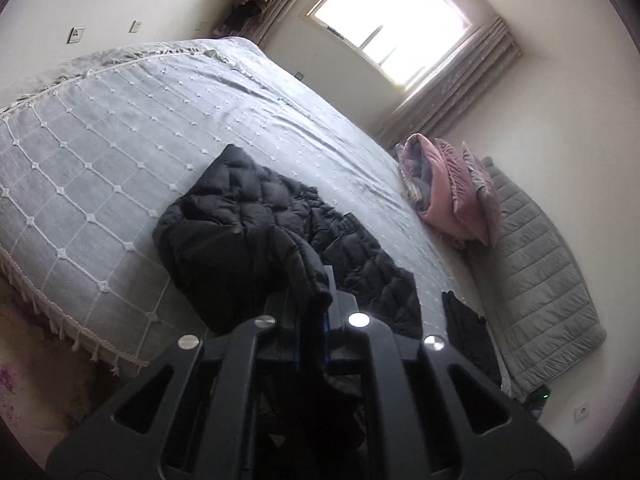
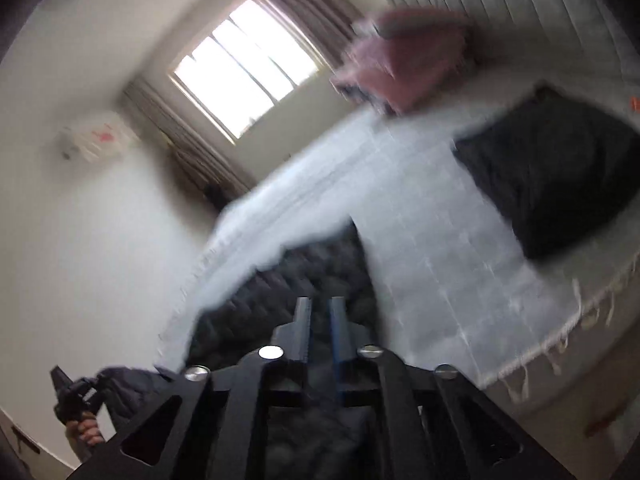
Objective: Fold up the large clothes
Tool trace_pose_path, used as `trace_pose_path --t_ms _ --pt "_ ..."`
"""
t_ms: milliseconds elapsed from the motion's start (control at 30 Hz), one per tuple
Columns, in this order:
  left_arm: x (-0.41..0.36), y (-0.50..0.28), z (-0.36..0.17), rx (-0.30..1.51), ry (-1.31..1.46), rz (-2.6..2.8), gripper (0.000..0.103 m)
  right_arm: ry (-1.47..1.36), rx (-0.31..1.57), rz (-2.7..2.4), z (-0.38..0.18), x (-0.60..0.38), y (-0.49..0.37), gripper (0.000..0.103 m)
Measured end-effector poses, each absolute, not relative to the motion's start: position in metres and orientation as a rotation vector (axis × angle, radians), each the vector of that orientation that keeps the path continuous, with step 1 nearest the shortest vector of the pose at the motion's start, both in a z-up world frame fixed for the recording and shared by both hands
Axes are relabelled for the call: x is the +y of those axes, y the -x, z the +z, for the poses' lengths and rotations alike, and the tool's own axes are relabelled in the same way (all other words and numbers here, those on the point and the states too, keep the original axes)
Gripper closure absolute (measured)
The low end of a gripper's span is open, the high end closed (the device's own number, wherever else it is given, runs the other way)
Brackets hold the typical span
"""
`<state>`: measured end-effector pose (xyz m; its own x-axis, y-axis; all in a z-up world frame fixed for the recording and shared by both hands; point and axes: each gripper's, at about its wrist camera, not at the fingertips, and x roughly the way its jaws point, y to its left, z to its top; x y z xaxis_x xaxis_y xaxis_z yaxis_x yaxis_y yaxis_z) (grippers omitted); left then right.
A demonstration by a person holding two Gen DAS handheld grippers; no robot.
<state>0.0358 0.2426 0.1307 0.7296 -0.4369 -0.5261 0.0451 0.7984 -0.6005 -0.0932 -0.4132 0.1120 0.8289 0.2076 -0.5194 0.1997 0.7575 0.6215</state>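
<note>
A black quilted puffer jacket (image 1: pixel 256 220) lies crumpled on the grey bedspread (image 1: pixel 100 152). My left gripper (image 1: pixel 314 290) is shut on a fold of it, and the cloth drapes over the fingers and hides the left one. In the blurred right wrist view, my right gripper (image 2: pixel 320 318) hangs over the jacket (image 2: pixel 280 304) at the bed's near edge. Its jaws stand a narrow gap apart, with dark cloth showing through the gap and no pinch visible. At lower left a hand (image 2: pixel 86 432) holds the left gripper (image 2: pixel 68 396), with jacket cloth trailing from it.
Pink pillows (image 1: pixel 452 192) rest against a grey quilted headboard (image 1: pixel 536 272). A second dark garment (image 2: pixel 552 176) lies on the bed, seen too as a dark piece (image 1: pixel 464 328) at the bed's edge. A bright window (image 1: pixel 396 20) with curtains is beyond. A floral rug (image 1: pixel 36 368) covers the floor.
</note>
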Motion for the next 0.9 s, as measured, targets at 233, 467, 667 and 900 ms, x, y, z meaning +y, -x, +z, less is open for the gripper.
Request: trace_pose_path --t_ms 233,467,667,900 --pt "0.257 -0.033 0.127 0.709 0.588 -0.253 0.095 -0.803 0.865 0.094 0.018 -0.392 0.098 0.048" --pt "0.249 -0.03 0.126 0.702 0.589 -0.261 0.095 -0.754 0.946 0.192 0.023 -0.358 0.076 0.048" --pt "0.257 -0.025 0.125 0.704 0.6 -0.247 0.095 -0.702 0.935 0.245 0.018 -0.337 0.07 0.094" --pt "0.262 -0.004 0.149 0.638 0.659 -0.294 0.095 -0.75 0.673 0.334 0.091 -0.355 0.097 0.101"
